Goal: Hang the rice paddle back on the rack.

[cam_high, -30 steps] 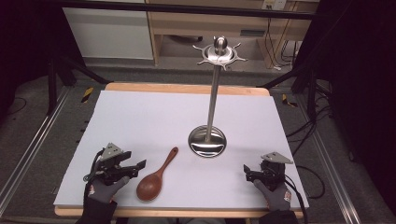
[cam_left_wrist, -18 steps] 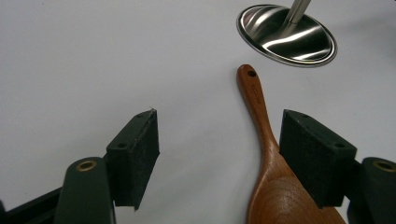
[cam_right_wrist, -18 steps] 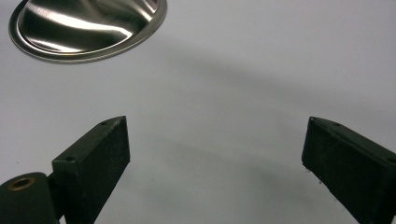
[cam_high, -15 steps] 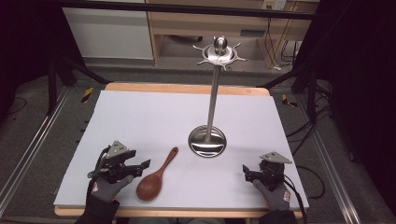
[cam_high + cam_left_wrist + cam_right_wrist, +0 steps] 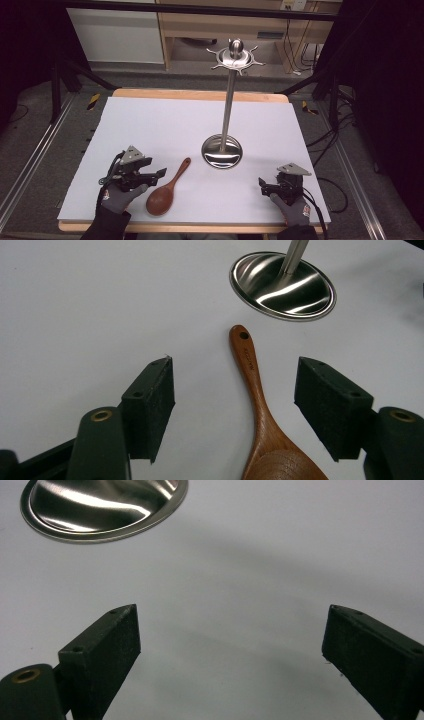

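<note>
At lower left of the high view I have my left gripper (image 5: 161, 173) spread wide, jaws apart with nothing between them. Just right of it lies the wooden spoon (image 5: 167, 189) — bowl toward the bottom edge, handle slanting up and right toward the steel stand (image 5: 223, 151), its long axis a steep diagonal. In the left gripper view the spoon's (image 5: 260, 405) handle bears small lettering below the hanging hole — too fine to read. At lower right, my right gripper (image 5: 262, 186) is also wide and empty on the white table (image 5: 150, 120).
</note>
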`<action>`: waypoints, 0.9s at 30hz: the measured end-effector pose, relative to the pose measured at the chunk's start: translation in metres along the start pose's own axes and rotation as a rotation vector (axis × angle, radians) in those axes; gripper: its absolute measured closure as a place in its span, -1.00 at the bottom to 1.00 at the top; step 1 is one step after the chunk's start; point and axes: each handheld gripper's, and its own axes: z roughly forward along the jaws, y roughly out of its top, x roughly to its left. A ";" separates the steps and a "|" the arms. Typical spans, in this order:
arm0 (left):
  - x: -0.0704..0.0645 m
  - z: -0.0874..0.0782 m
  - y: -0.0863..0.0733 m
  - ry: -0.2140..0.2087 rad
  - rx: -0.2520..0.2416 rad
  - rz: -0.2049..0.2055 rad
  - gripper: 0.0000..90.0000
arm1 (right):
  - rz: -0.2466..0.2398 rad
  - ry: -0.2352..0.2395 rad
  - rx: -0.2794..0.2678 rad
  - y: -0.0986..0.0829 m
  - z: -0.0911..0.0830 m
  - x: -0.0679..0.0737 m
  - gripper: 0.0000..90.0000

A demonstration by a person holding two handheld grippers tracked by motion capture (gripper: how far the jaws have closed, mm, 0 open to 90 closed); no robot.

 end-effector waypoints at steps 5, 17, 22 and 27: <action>-0.002 0.007 0.005 -0.008 0.025 0.007 -0.29 | 0.000 0.017 0.008 0.001 0.000 0.001 -0.77; -0.006 0.017 0.015 -0.020 0.063 0.021 -0.27 | 0.003 0.045 0.017 0.003 -0.002 0.004 -0.73; -0.007 0.022 0.019 -0.025 0.089 0.028 -0.26 | -0.009 0.031 0.028 0.003 -0.001 0.004 -0.73; -0.007 0.025 0.021 -0.025 0.115 0.032 -0.25 | -0.004 0.022 0.037 0.003 -0.001 0.004 -0.73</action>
